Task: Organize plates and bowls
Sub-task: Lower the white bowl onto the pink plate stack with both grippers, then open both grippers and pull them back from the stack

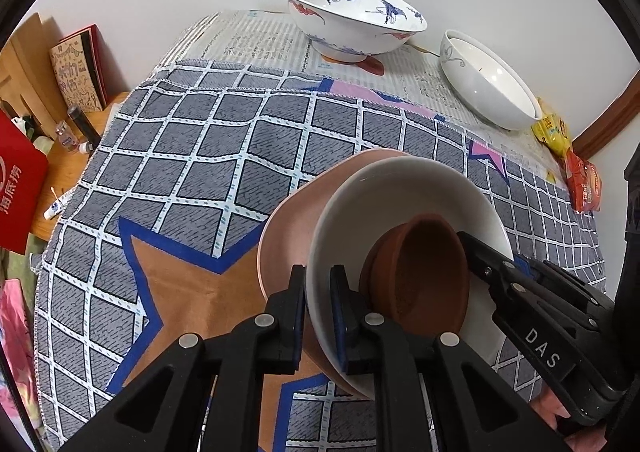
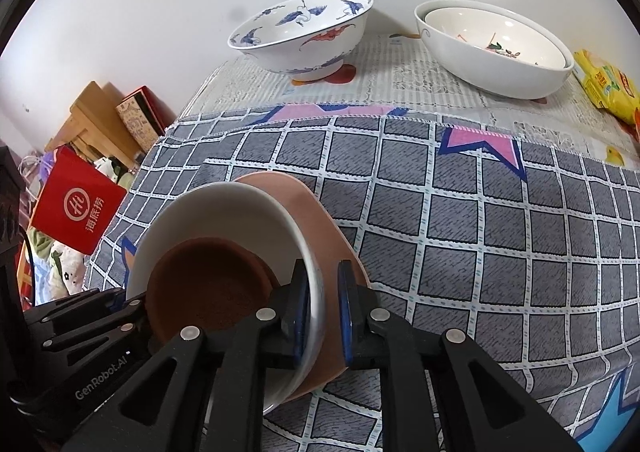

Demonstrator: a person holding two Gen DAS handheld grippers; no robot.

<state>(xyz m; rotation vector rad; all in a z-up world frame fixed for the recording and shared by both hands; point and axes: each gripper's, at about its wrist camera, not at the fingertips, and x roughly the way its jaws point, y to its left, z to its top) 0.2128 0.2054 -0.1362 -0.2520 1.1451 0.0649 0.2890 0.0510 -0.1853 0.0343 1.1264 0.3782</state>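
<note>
Both grippers hold one stack of dishes from opposite sides: a pink plate [image 1: 280,228] at the bottom, a white bowl [image 1: 400,188] nested on it, and a small brown bowl [image 1: 420,272] inside that. The left gripper [image 1: 318,316] is narrowed onto the stack's rim, one finger under the pink plate and the other inside the white bowl; the right gripper [image 2: 323,316] clamps the far rim the same way. The stack sits tilted, its openings facing up and toward the left gripper's right, just above the checked cloth [image 1: 200,156]. Well ahead of both grippers, near the wall, stand a blue-patterned bowl [image 1: 352,18] and, to its right, a large white bowl [image 1: 488,80], both upright.
</note>
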